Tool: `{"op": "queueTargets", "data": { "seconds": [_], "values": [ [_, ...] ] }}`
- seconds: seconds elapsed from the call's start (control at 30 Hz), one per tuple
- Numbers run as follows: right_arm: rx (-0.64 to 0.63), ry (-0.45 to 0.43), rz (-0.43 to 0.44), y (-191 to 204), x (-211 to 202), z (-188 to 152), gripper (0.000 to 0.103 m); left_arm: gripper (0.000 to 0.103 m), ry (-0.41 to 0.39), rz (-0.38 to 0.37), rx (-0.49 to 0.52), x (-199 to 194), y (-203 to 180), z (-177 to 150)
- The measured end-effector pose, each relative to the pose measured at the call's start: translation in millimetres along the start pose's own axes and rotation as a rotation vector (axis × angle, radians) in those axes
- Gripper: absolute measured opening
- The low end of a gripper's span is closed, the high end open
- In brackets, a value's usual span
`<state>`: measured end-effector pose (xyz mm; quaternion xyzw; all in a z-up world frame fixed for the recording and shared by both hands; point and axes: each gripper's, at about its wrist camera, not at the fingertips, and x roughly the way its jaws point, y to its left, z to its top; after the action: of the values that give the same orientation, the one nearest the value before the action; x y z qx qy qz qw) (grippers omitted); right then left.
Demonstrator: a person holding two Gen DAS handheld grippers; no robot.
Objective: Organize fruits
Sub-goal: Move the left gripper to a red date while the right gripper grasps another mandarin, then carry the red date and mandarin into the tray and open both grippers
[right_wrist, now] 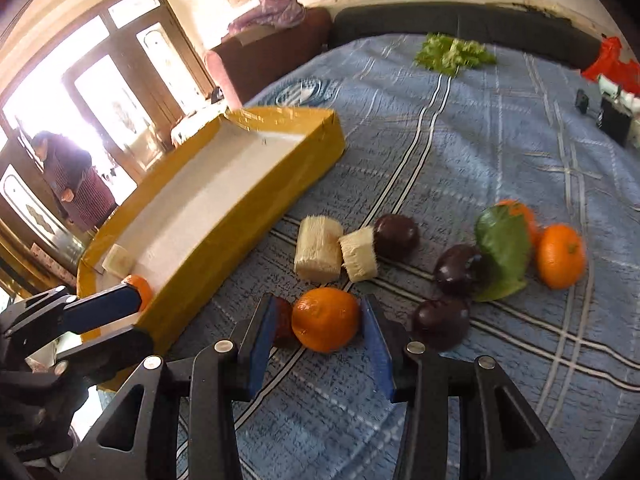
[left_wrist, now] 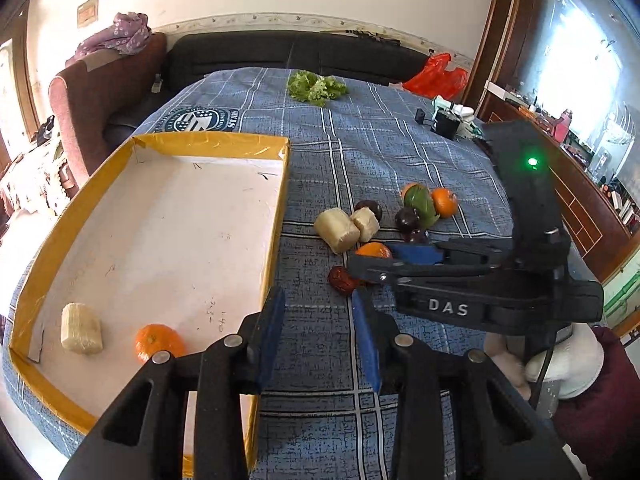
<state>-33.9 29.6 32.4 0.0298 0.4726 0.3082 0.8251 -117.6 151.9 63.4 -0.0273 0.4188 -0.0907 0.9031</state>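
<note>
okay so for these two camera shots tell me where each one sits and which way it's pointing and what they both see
Left wrist: on the left gripper, facing the tray corner; its open blue fingers show, with the right gripper crossing ahead.
Right wrist: on the right gripper, facing the loose fruit; its fingers straddle an orange, not visibly clamped.
Shared: tray, that orange, lettuce.

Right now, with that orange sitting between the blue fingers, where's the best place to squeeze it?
Squeeze the orange across its round middle, coming straight in along the cloth as the right gripper does. Its open fingers already flank its two sides. A red date touches its left side, so the left finger must slip between them.
</note>
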Motion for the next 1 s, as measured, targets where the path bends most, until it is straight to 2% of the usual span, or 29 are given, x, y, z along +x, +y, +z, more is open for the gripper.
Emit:
{"op": "queueTargets", "data": {
  "seconds": [0.03,0.07,0.17,0.23,0.33,0.5,0.57,0.6,0.63,0.8,1.0],
  "values": [
    [0.011,0.009,0.011,-1,2,-1,0.041,0.034,0.005,-0.006,0.005,3,-3,1],
    [0.02,0.011,0.019,-3,3,-2,0.039,0.034,0.009,-0.011,0.01,5,-6,1],
    [0.065,-0.01,0.03,-13,-7,-9,0.039,0.035,0.02,-0.021,0.04,15,-18,3],
    [0.094,-0.033,0.025,-23,-20,-14,0.039,0.04,0.03,-0.019,0.058,23,-25,4],
    [0.13,-0.063,0.016,-37,-37,-22,0.039,0.044,0.055,0.009,0.07,39,-30,8],
    [0.16,-0.089,0.004,-49,-56,-25,0.038,0.044,0.107,0.016,0.087,69,-37,11],
    [0.161,-0.096,0.006,-52,-59,-27,0.039,0.038,0.129,0.02,0.087,76,-38,10],
    [0.161,-0.1,0.008,-52,-59,-28,0.039,0.023,0.135,0.019,0.082,79,-38,10],
    [0.159,-0.102,0.008,-51,-60,-29,0.039,0.021,0.14,0.019,0.075,82,-38,9],
    [0.146,-0.103,0.009,-44,-61,-30,0.039,0.021,0.099,0.023,0.032,76,-32,7],
    [0.106,-0.116,0.01,-24,-68,-25,0.039,0.021,0.018,0.002,-0.039,33,-14,15]
  ]
}}
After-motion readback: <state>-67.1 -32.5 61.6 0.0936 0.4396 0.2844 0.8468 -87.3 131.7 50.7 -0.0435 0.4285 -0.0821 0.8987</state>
